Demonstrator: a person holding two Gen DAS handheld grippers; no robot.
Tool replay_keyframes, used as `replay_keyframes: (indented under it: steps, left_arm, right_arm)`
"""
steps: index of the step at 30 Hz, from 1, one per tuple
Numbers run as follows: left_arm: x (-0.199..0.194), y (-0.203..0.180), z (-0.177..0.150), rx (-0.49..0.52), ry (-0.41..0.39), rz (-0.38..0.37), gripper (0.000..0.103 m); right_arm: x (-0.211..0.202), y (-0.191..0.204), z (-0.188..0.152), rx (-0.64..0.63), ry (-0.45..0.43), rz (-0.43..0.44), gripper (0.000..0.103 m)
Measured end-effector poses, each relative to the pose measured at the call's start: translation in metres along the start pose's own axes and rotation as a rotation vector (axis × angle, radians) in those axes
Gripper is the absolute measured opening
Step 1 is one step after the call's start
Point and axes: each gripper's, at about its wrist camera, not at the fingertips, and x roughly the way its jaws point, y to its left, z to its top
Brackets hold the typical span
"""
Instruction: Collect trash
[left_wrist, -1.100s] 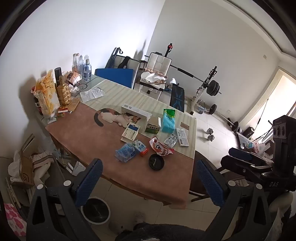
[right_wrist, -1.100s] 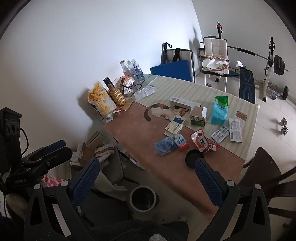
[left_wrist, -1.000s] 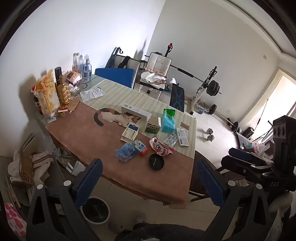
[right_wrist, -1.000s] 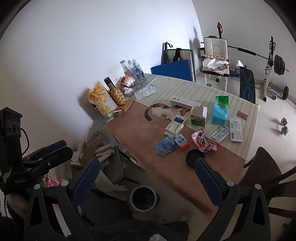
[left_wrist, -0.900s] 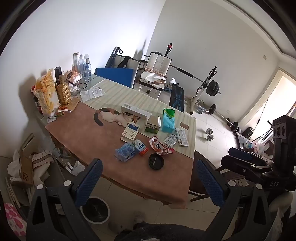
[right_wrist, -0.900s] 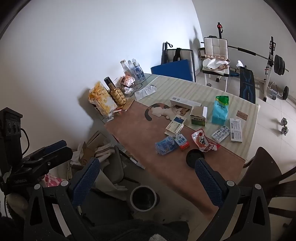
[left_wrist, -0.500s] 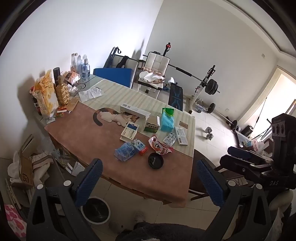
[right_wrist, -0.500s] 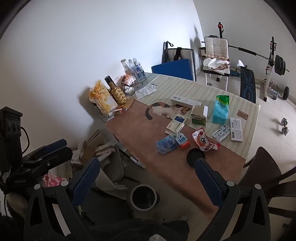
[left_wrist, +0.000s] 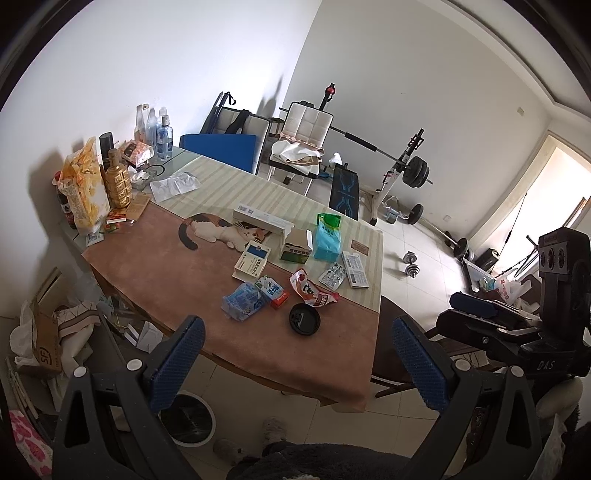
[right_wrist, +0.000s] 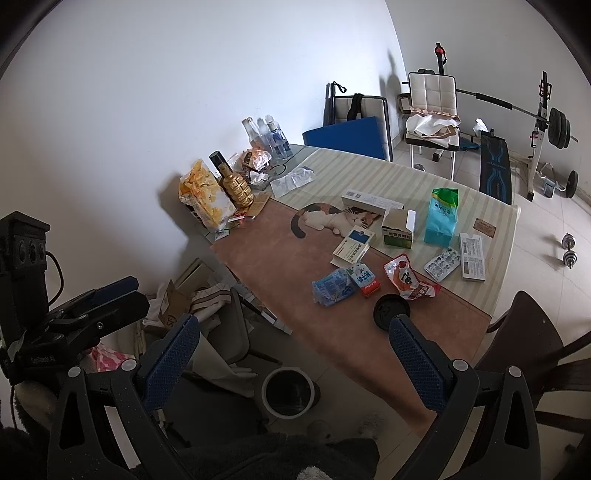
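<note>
Trash lies scattered on the near half of a table (left_wrist: 140, 266) covered by a brown cloth with a cat print. A crumpled blue plastic wrapper (left_wrist: 243, 300) sits closest to the near edge, touching a small blue-and-red carton (left_wrist: 272, 291) on its right. Just beside these, toward the right, lies a torn red snack pouch (left_wrist: 312, 290), and in front of it a black round lid (left_wrist: 304, 319). Behind this group stand a flat blue-and-white medicine box (left_wrist: 252, 263), a green-and-white box with its flap open (left_wrist: 295, 248), and an upright teal packet (left_wrist: 327, 238); a blister sheet (left_wrist: 333, 275) and a printed white box (left_wrist: 354, 269) lie to the right on the striped part of the cloth. A long white box (left_wrist: 262, 221) rests across the cat print.

On the floor below the near table edge stands a round bin (right_wrist: 289, 392) (white rim, dark inside), seen from above in both wrist views.

The left gripper (left_wrist: 293, 363) hangs above the floor short of the table, its blue-padded fingers spread wide with nothing between them. The right gripper (right_wrist: 291, 363) is likewise spread and empty, over the bin and the near table edge.

At the far left corner of the table stand a yellow snack bag (left_wrist: 83, 188), a gold bottle (left_wrist: 117, 181) and several clear bottles (left_wrist: 157, 129). Cardboard and paper (left_wrist: 48, 336) are heaped on the floor by the wall. A white chair (left_wrist: 306, 136) and a barbell bench (left_wrist: 391, 173) occupy the back of the room.
</note>
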Motion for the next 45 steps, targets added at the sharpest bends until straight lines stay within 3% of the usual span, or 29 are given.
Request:
replay_keyframes:
  steps: [45]
  left_arm:
    - [0.000, -0.013, 0.007, -0.003, -0.001, -0.024, 0.103]
  right_arm:
    - [0.003, 0.003, -0.002, 0.003, -0.002, 0.009, 0.103]
